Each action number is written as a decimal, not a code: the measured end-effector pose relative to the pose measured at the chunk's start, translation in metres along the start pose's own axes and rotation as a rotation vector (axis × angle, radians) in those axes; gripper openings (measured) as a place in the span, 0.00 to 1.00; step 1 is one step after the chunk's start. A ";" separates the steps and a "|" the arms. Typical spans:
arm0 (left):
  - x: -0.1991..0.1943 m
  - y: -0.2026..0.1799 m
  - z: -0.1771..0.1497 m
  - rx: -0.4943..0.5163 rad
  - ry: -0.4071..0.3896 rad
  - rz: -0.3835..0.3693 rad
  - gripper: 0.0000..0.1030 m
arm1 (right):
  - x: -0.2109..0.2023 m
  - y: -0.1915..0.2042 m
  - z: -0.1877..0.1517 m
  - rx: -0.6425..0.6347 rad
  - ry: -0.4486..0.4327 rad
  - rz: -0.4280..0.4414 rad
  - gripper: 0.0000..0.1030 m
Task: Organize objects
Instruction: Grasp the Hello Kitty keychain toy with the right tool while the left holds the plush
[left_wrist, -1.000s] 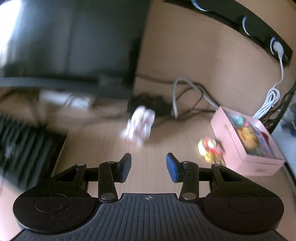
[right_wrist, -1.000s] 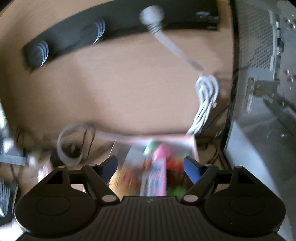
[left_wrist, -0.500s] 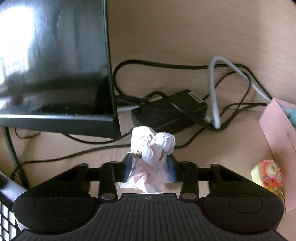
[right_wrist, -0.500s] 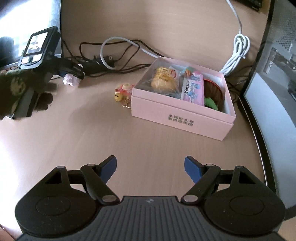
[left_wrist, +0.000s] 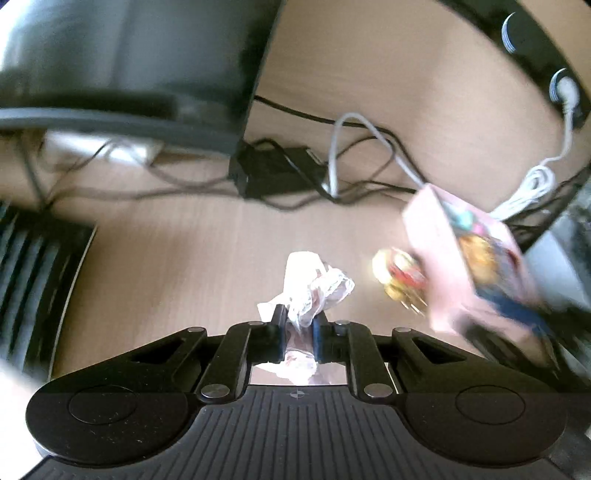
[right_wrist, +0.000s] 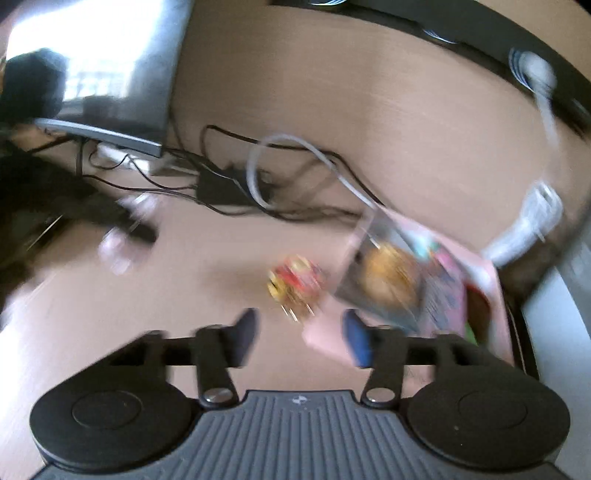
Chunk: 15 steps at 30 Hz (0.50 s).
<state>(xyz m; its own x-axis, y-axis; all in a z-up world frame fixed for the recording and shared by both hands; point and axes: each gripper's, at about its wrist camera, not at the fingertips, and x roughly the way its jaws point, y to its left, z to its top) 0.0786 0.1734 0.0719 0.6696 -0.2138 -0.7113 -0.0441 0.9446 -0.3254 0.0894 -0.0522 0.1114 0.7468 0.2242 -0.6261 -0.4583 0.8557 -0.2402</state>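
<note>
Crumpled wrapper (left_wrist: 314, 291) pinched in left tool (left_wrist: 299, 332), above desk (left_wrist: 184, 258).

Crumpled white wrapper (left_wrist: 312, 291), clamped between two fingers, its loose end sticking up and forward above the wooden desk. Small red-and-yellow toy charm (right_wrist: 295, 286), blurred, lying on the desk to the right, just beside the near left corner of an open pink box (right_wrist: 476, 291). Box packed with colourful items, far right, tilted in view.
</note>
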 end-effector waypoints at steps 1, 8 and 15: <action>-0.009 0.000 -0.007 -0.031 0.000 -0.016 0.15 | 0.012 0.009 0.007 -0.018 -0.012 -0.014 0.42; -0.061 0.006 -0.048 -0.123 -0.023 -0.012 0.15 | 0.098 0.057 0.037 -0.077 0.009 -0.220 0.42; -0.096 0.044 -0.063 -0.208 -0.048 0.068 0.15 | 0.136 0.047 0.033 -0.063 0.073 -0.300 0.35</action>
<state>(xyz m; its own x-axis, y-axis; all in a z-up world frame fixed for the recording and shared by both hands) -0.0345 0.2195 0.0871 0.6939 -0.1347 -0.7073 -0.2393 0.8834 -0.4030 0.1855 0.0338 0.0398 0.8176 -0.0696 -0.5716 -0.2536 0.8477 -0.4659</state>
